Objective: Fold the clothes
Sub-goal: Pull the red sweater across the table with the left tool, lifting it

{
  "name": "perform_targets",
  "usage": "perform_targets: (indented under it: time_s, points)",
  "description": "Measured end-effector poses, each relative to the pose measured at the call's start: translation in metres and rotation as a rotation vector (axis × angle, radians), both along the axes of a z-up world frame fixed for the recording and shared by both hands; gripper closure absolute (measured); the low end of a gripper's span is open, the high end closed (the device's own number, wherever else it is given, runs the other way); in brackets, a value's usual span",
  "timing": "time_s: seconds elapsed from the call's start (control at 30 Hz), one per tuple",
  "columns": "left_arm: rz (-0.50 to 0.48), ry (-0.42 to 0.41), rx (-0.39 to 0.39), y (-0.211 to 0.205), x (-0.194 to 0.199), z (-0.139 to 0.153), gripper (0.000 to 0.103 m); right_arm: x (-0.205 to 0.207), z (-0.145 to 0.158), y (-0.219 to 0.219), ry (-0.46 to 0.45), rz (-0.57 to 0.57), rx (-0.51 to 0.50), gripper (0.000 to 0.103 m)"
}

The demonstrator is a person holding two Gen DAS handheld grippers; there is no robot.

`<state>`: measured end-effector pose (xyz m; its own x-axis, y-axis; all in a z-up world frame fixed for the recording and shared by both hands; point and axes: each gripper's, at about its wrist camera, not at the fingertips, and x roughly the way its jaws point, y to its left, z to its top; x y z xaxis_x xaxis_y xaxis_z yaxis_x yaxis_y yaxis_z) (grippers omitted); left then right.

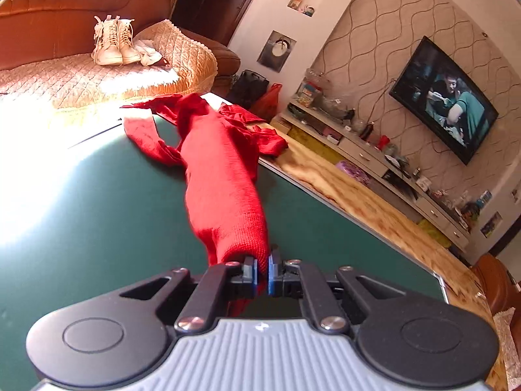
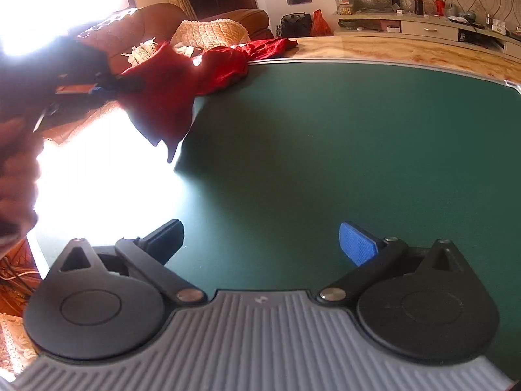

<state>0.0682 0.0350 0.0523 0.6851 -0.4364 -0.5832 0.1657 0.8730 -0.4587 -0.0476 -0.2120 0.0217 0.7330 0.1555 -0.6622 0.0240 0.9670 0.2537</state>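
A red knitted garment point(image 1: 221, 176) stretches from my left gripper point(image 1: 262, 272) across the green table point(image 1: 97, 215) to a crumpled heap at the far edge. The left gripper is shut on the garment's near end and holds it lifted. In the right wrist view the garment point(image 2: 162, 97) hangs from the left gripper point(image 2: 107, 86) at the upper left, above the table's left side. My right gripper point(image 2: 260, 244) is open and empty, low over the green table point(image 2: 325, 146), well apart from the garment.
A sofa point(image 1: 81, 75) with white boots point(image 1: 114, 44) stands behind the table. A wooden border point(image 1: 358, 195) edges the table's right side. A TV point(image 1: 446, 101) and a cluttered cabinet point(image 1: 374, 153) line the right wall. Strong sun glare washes out the table's left part.
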Motion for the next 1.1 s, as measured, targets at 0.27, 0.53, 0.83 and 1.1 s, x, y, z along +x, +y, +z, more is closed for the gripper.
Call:
perform_targets:
  time_s: [0.27,0.53,0.83,1.1]
  points:
    - [0.039,0.125,-0.039,0.052,-0.122,-0.007,0.098,-0.029,0.033,0.026,-0.034,0.120,-0.051,0.000]
    - [0.012,0.126,-0.050,0.063,-0.146,-0.002,0.097,-0.042,0.048,0.058,0.000,0.241,-0.003,0.000]
    - [-0.069,0.036,-0.072,0.047,-0.131,0.045,0.097,-0.085,0.068,0.107,-0.094,0.451,-0.180,0.000]
    - [-0.185,-0.047,-0.047,0.024,-0.105,0.107,0.097,-0.065,0.091,0.124,-0.189,0.360,-0.140,0.000]
